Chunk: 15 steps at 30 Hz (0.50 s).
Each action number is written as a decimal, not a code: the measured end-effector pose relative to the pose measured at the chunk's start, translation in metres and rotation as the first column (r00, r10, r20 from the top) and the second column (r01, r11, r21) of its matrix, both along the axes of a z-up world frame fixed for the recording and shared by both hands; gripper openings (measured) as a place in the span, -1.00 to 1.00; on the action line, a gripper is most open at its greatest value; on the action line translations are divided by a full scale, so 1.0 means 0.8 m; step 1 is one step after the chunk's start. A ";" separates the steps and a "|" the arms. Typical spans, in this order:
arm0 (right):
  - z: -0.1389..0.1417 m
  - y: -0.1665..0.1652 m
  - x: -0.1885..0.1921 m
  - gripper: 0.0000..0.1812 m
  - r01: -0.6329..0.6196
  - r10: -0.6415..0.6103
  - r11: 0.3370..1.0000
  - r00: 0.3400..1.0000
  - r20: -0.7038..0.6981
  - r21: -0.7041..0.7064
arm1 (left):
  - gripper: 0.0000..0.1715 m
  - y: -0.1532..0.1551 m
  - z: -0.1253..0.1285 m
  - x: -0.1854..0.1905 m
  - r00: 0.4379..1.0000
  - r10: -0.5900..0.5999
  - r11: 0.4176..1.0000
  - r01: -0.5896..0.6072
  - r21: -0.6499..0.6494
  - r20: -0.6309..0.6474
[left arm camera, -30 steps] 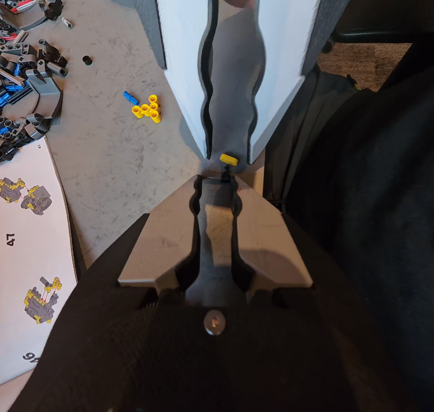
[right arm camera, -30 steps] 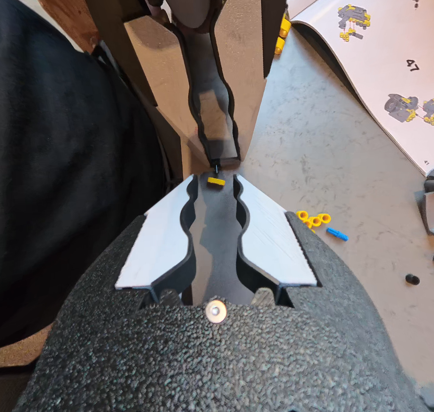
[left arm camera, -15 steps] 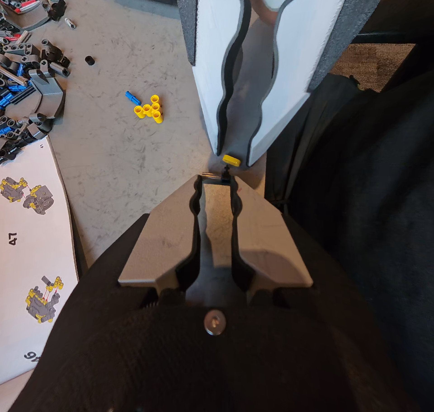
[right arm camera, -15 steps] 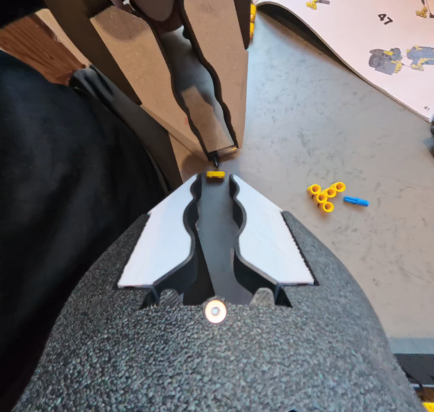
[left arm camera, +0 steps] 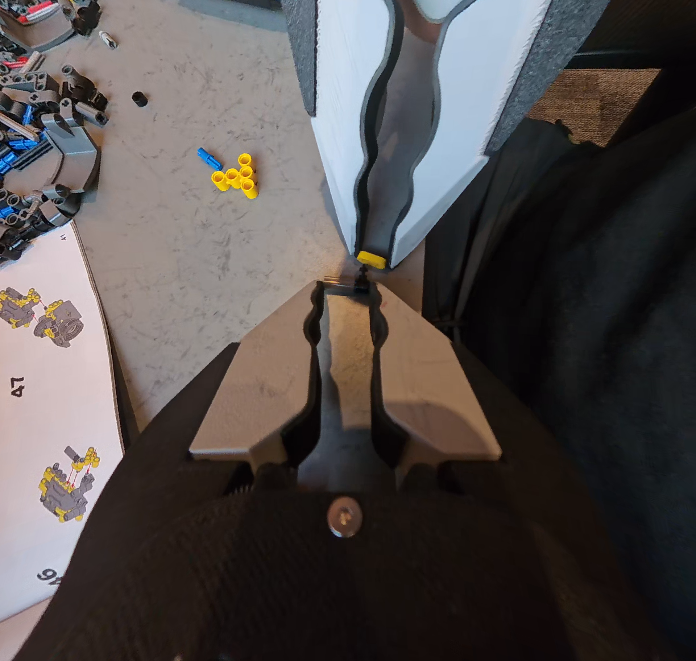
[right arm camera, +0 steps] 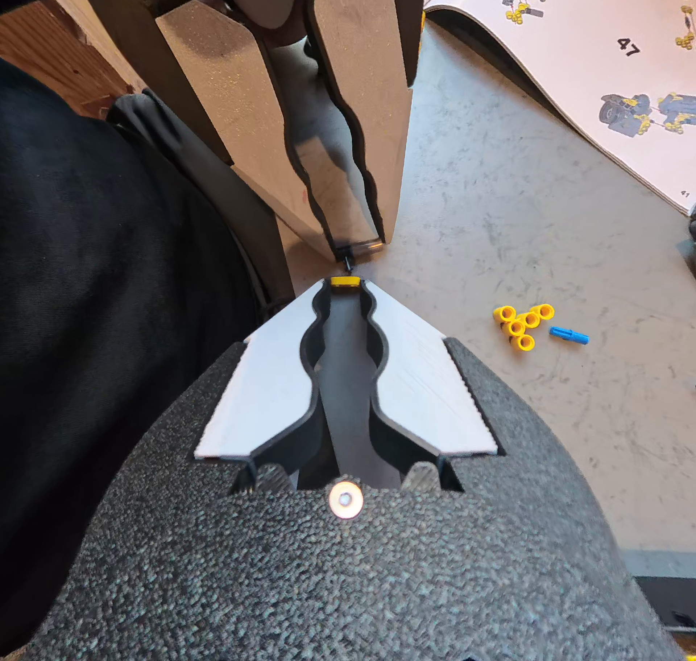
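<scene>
My left gripper (left arm camera: 347,288) is shut on a small grey rod piece (left arm camera: 339,281) with a thin black pin (left arm camera: 363,272) sticking out forward. My right gripper (right arm camera: 344,283) is shut on a small flat yellow piece (right arm camera: 344,280). The two grippers meet tip to tip above the grey tabletop (left arm camera: 180,285). The black pin (right arm camera: 347,261) points at the yellow piece (left arm camera: 371,259) and its tip is right at it; I cannot tell if they touch. The right gripper (left arm camera: 373,260) enters the left wrist view from above. The left gripper (right arm camera: 357,244) enters the right wrist view from above.
A cluster of yellow tube connectors (left arm camera: 237,176) (right arm camera: 521,326) and a blue pin (left arm camera: 209,157) (right arm camera: 568,336) lie on the table. An open instruction booklet (left arm camera: 45,398) (right arm camera: 602,59) and a pile of grey, black and blue parts (left arm camera: 41,134) lie beyond. Dark clothing (left arm camera: 583,341) (right arm camera: 94,304) borders the table edge. The tips of both grippers are at nearly the same place.
The right gripper has swung round and tilted while keeping the yellow piece by the black pin. The left gripper has stayed almost still.
</scene>
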State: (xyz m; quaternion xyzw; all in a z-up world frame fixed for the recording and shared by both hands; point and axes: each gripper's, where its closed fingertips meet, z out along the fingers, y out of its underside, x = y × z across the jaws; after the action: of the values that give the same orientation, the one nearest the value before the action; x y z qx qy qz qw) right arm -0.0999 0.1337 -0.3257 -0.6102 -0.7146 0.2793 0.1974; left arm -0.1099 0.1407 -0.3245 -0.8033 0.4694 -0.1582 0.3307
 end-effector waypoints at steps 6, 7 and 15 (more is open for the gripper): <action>0.000 -0.001 -0.001 -0.85 -0.034 0.034 0.999 0.999 -0.013 0.005 | -0.76 -0.001 0.000 0.002 1.000 -0.006 1.000 0.006 0.003 -0.008; 0.000 -0.001 -0.001 -0.85 -0.038 0.038 0.999 0.999 -0.017 0.002 | -0.76 -0.001 0.000 0.002 1.000 -0.007 1.000 0.007 0.003 -0.007; 0.001 -0.003 -0.001 -0.85 -0.085 0.086 0.996 0.996 -0.031 0.018 | -0.76 -0.001 0.000 0.002 1.000 -0.010 1.000 0.010 0.000 -0.004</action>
State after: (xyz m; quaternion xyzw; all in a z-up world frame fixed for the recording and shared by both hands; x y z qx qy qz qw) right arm -0.1006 0.1315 -0.3249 -0.5729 -0.7391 0.2914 0.2016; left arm -0.1087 0.1402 -0.3246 -0.8012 0.4741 -0.1583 0.3291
